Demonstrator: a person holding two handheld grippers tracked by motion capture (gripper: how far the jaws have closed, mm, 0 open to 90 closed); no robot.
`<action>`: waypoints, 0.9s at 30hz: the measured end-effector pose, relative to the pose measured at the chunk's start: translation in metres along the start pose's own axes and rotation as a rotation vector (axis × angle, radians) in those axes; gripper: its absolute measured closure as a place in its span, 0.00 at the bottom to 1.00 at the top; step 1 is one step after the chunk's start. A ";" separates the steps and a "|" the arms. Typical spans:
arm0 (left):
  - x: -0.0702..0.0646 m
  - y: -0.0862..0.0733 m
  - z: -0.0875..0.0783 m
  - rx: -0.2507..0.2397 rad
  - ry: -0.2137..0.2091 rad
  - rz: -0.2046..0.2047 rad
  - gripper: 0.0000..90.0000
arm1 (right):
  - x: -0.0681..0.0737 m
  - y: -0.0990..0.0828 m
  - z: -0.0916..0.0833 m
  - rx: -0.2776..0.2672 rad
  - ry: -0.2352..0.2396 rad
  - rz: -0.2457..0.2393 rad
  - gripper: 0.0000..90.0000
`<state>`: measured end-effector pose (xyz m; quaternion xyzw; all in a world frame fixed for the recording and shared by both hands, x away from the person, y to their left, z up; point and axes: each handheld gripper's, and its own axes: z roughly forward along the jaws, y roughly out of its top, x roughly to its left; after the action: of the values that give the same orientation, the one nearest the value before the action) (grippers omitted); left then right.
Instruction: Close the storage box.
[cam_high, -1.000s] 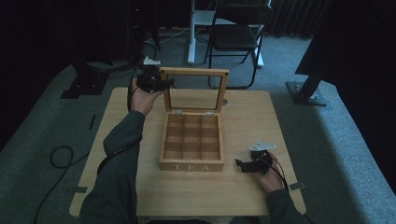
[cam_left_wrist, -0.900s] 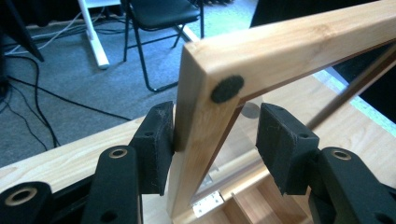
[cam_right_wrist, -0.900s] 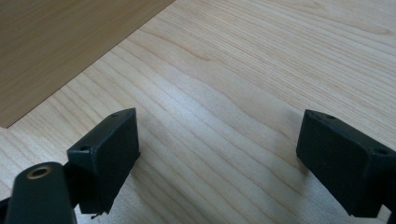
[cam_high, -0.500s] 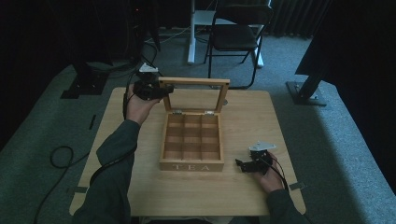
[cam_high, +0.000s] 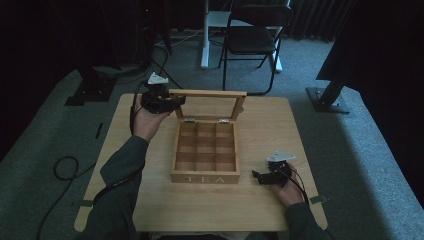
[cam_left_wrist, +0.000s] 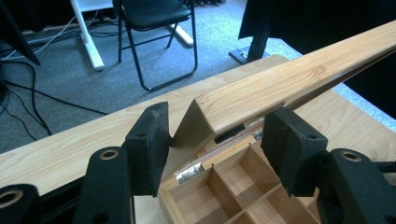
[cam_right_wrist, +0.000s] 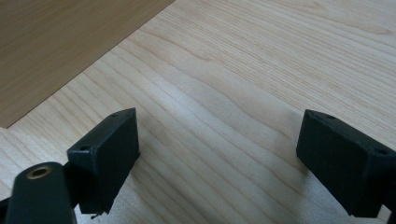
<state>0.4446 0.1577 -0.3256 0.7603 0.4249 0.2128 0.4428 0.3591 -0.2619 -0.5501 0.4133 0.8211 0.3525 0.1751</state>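
A light wooden tea box (cam_high: 205, 152) with nine little square spaces sat in the middle of the high view, on the pale wooden surface (cam_high: 260, 210). Its wooden lid with a see-through pane (cam_high: 207, 106) stood up at the back. The left hand-held gripper (cam_high: 176, 101) was in the upper left of that view, at the lid's left corner. Its jaws had just been opening. In the left gripper view the lid's corner (cam_left_wrist: 219, 105) sat between the two black pads (cam_left_wrist: 148, 145), with small gaps on both sides, so nothing was squeezed. The right hand-held gripper (cam_high: 257, 176) rested in the lower right, just beside the box, with its jaws wide apart over bare wood.
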 end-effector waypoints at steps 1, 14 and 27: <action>-0.001 -0.001 -0.001 -0.001 0.000 -0.001 0.47 | 0.000 0.000 0.000 0.000 0.000 0.000 0.14; -0.002 -0.016 -0.010 -0.027 -0.008 -0.028 0.47 | 0.000 0.000 0.000 0.000 0.000 0.000 0.14; -0.013 -0.027 -0.020 -0.033 0.036 0.012 0.47 | 0.000 0.000 0.000 0.000 0.000 -0.001 0.14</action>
<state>0.4104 0.1634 -0.3376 0.7516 0.4247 0.2361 0.4461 0.3591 -0.2619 -0.5501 0.4129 0.8214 0.3523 0.1753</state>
